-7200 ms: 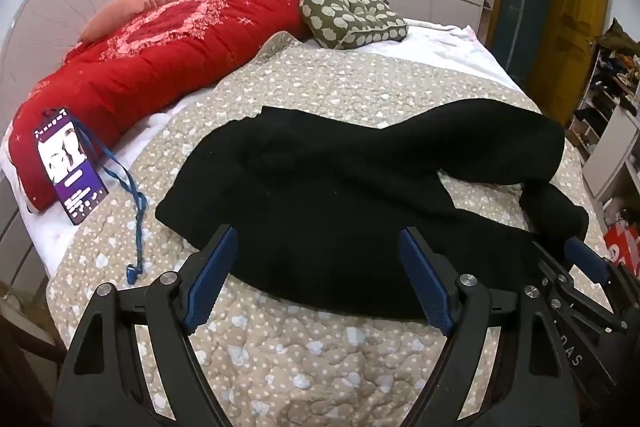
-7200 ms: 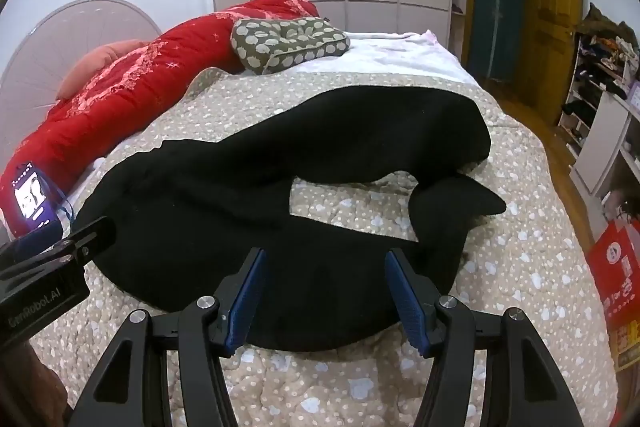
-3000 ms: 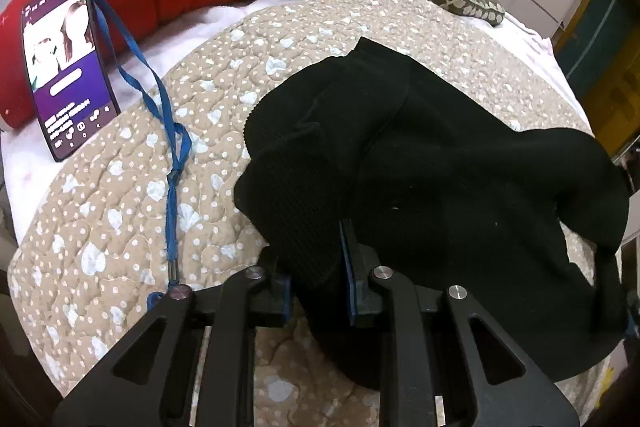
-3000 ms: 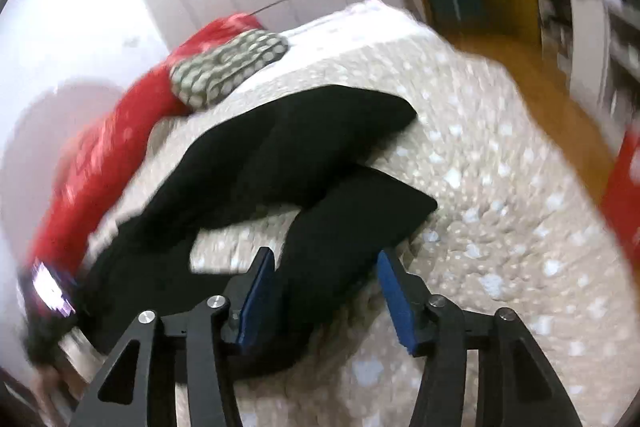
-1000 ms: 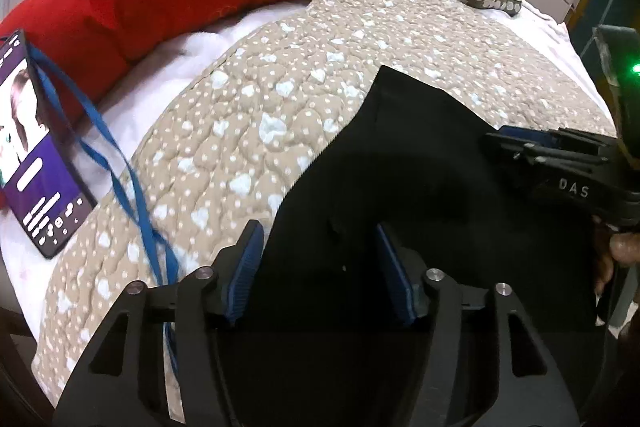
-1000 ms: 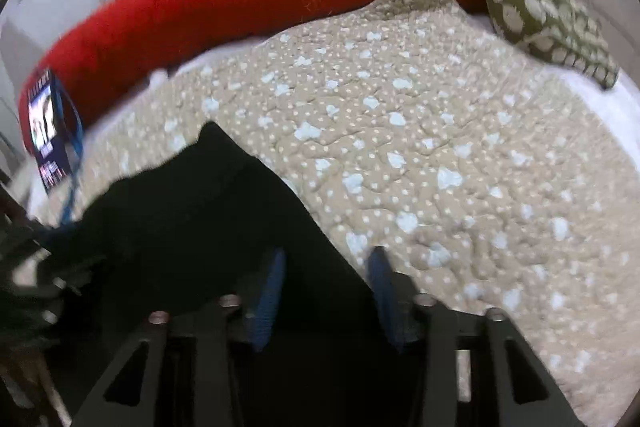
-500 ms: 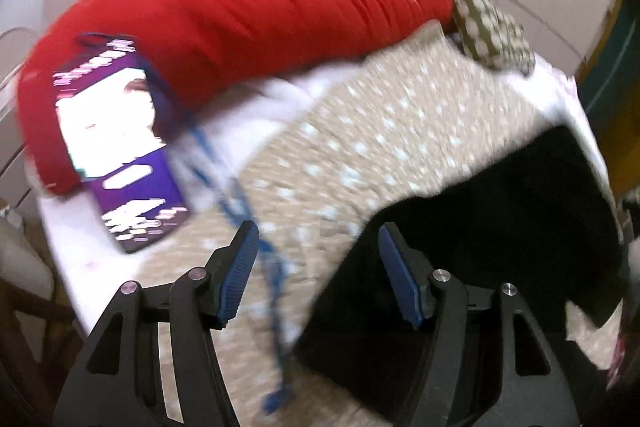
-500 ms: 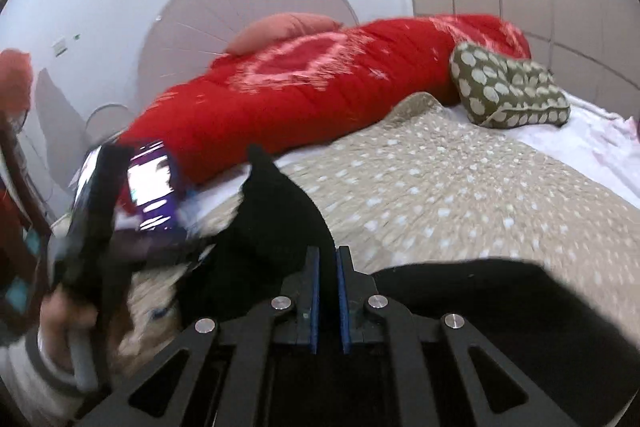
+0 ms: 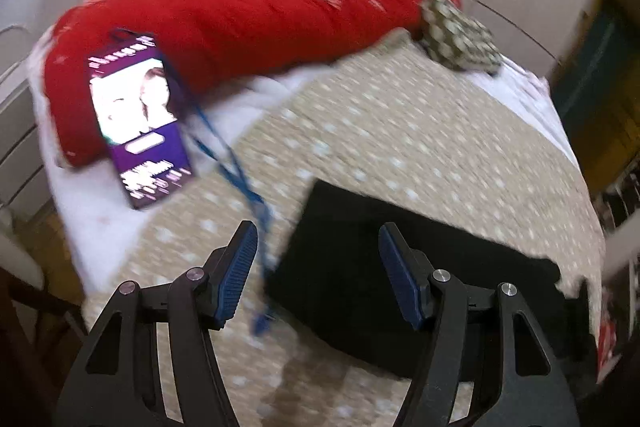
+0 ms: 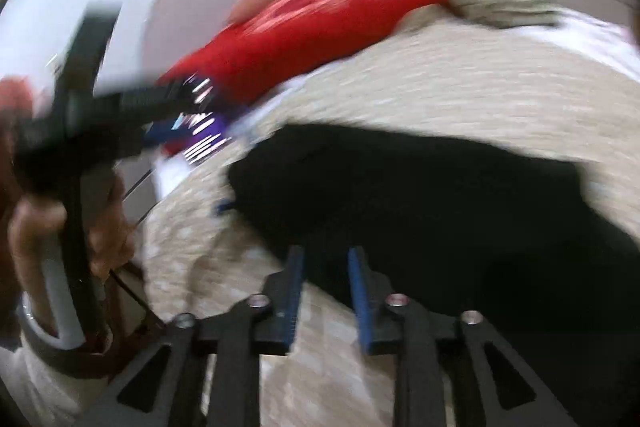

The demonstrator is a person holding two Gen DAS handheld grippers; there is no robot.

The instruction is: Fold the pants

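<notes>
We see black pants [image 9: 404, 267] on a beige quilt [image 9: 400, 131] dotted with white, beside a red duvet [image 9: 248, 7] with a pale pink pattern. We also see an olive pillow [image 9: 460, 35] with pale spots, a purple-screened phone [image 9: 140, 115] on a blue lanyard [image 9: 236, 167], and blue pads on both black claws.

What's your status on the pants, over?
Left gripper open, empty, above the bed. Right gripper part open at the edge of the pants, nothing pinched. Pants lie flat on the quilt. Blue lanyard beside them.

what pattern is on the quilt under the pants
Beige quilt with small white spots and blotches under the black pants; clearest in the left wrist view.
</notes>
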